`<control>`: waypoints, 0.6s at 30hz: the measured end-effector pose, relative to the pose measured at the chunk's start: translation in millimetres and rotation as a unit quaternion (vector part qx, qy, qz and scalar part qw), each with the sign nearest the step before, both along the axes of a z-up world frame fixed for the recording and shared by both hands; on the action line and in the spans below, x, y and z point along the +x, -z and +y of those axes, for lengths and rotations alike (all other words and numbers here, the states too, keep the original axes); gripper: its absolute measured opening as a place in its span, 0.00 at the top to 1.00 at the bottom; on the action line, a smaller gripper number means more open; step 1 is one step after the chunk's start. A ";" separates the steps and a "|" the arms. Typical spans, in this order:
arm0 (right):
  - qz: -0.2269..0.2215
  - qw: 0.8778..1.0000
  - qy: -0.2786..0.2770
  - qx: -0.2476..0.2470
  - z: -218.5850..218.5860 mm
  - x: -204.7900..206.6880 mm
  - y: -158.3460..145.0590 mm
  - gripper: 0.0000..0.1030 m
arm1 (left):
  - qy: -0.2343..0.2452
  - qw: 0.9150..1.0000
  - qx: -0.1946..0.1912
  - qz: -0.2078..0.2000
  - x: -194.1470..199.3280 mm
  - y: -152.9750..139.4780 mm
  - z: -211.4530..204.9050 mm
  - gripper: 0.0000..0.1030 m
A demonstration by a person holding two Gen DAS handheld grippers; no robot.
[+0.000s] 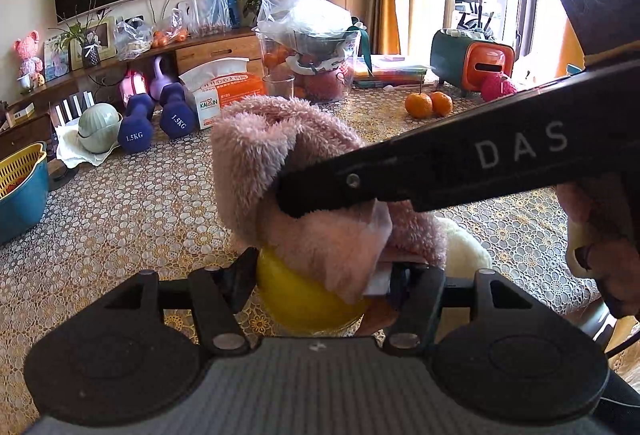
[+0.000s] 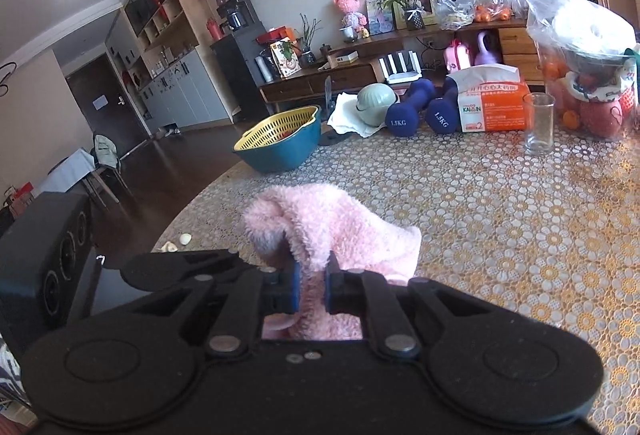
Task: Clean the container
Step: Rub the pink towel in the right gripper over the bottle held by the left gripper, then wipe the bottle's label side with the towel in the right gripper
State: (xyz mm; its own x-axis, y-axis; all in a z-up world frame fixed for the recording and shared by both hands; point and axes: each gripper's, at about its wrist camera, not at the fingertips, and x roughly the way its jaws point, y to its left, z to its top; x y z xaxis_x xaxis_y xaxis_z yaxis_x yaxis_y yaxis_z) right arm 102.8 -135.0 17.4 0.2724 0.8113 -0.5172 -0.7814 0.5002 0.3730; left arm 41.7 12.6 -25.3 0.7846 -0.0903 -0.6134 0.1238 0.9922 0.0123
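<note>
In the left wrist view, my left gripper (image 1: 320, 287) is shut on a round yellow container (image 1: 296, 299), one finger on each side of it. A fluffy pink cloth (image 1: 256, 147) is bunched on top of the container and hides its opening. My right gripper (image 1: 292, 191) comes in from the right, and its tip is buried in the cloth just above the container. The right wrist view shows that gripper (image 2: 312, 275) shut on the pink cloth (image 2: 320, 219); the container is hidden there. Both are low over the lace-patterned table (image 1: 120, 215).
An empty glass (image 2: 540, 123), a tissue box (image 2: 492, 103), two blue dumbbells (image 2: 420, 111) and a bag-covered fruit basket (image 2: 588, 75) line the far side. A blue basin with a yellow strainer (image 2: 280, 143) sits at the table's left edge. Two oranges (image 1: 428, 105) lie to the right. A hand (image 1: 612, 275) is at the right.
</note>
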 end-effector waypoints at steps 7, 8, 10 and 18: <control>0.007 1.000 0.025 -0.005 2.7 20.0 8.9 0.90 | 0.001 1.000 -0.003 -0.001 -4.4 0.1 3.1 0.40; 0.018 0.999 0.030 -0.002 2.8 25.6 12.1 0.90 | 0.000 1.000 -0.005 -0.001 -5.8 0.0 4.2 0.40; 0.036 0.999 0.038 0.002 3.0 34.1 21.9 0.89 | 0.000 1.000 -0.008 0.000 -8.6 0.1 5.2 0.40; 0.093 0.993 0.071 -0.013 -5.2 46.1 64.4 0.90 | -0.008 1.000 -0.024 0.004 -18.7 0.6 16.3 0.40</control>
State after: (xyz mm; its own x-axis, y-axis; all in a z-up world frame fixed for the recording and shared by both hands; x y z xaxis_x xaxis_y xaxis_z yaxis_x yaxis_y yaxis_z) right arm 148.9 -140.2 -47.0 0.2803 0.7577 -0.5894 -0.6211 0.6113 0.4905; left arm 23.0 28.9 -25.9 0.7815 -0.1074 -0.6145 0.1082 0.9935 -0.0362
